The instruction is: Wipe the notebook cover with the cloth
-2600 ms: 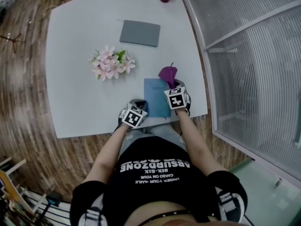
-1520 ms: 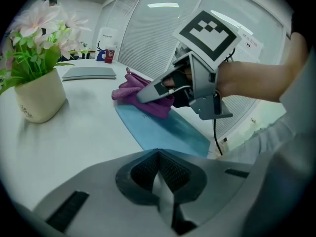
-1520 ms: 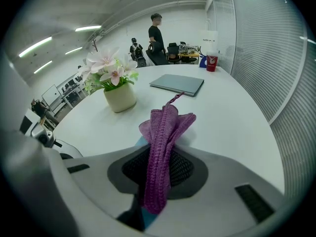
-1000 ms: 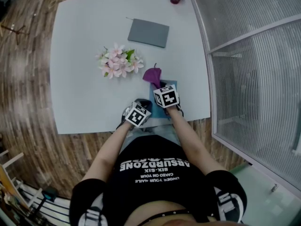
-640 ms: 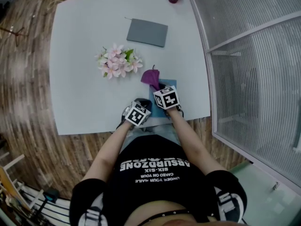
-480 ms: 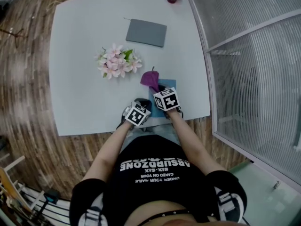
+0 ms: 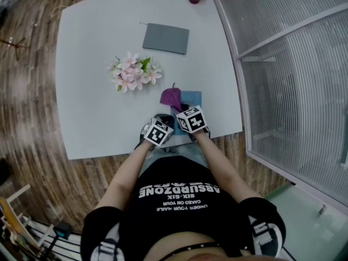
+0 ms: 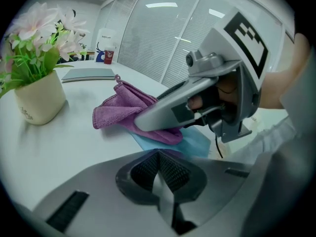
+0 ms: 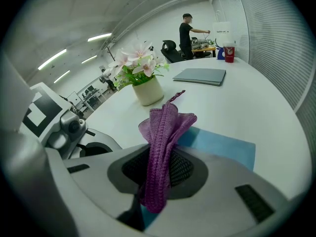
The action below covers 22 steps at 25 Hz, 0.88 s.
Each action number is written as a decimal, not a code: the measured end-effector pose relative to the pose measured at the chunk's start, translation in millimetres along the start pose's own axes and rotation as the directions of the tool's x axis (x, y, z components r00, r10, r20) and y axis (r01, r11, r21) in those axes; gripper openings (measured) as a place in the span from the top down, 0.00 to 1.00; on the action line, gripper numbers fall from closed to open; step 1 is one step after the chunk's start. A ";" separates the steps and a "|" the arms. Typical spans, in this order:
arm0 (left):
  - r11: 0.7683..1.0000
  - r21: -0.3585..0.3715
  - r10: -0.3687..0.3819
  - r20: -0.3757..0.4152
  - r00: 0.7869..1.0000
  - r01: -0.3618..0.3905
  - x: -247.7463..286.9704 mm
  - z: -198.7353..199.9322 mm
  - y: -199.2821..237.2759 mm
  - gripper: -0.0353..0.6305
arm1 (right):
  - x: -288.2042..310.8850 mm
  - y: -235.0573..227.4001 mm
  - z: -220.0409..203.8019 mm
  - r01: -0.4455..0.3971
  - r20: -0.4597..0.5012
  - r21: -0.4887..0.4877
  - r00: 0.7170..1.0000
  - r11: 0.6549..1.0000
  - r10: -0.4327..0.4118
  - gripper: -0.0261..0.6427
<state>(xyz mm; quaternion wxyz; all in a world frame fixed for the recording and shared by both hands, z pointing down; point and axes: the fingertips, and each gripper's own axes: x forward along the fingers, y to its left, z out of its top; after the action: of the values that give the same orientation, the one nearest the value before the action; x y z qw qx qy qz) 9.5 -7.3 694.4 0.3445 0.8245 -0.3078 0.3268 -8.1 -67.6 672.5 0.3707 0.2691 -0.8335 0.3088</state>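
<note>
Wiping seems under way, not finished: the right gripper has its jaws pinching the cloth on the notebook by the desk's front edge, while the left gripper has its jaws pressed together, empty.

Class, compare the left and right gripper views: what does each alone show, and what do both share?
Left gripper view only: the right tongs from the side with the hand gripping them, and the left tongs shut on nothing. Right gripper view only: the purple cloth clamped between the right tongs, and a person standing far behind. Both: that cloth on the light blue notebook, pink flowers in a cream pot, a flat grey case, a red cup, the white table.
</note>
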 end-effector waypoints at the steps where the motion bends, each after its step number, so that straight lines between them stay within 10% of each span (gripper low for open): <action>1: 1.000 0.000 0.000 0.001 1.000 0.000 0.1 -0.2 -0.3 0.93 | -0.2 0.4 -1.0 0.000 0.002 0.002 1.000 1.000 0.000 0.83; 22: 1.000 0.012 0.017 -0.001 1.000 -0.017 -0.7 -0.7 -0.4 0.93 | -14.5 -30.4 -6.2 0.011 0.022 0.125 1.000 0.992 -0.013 0.83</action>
<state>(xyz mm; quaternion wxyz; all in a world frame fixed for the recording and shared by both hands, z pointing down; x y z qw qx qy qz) 9.1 -6.4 694.1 0.3369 0.8237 -0.3127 0.3319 23.8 -80.2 674.0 0.3455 0.3002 -0.8152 0.3549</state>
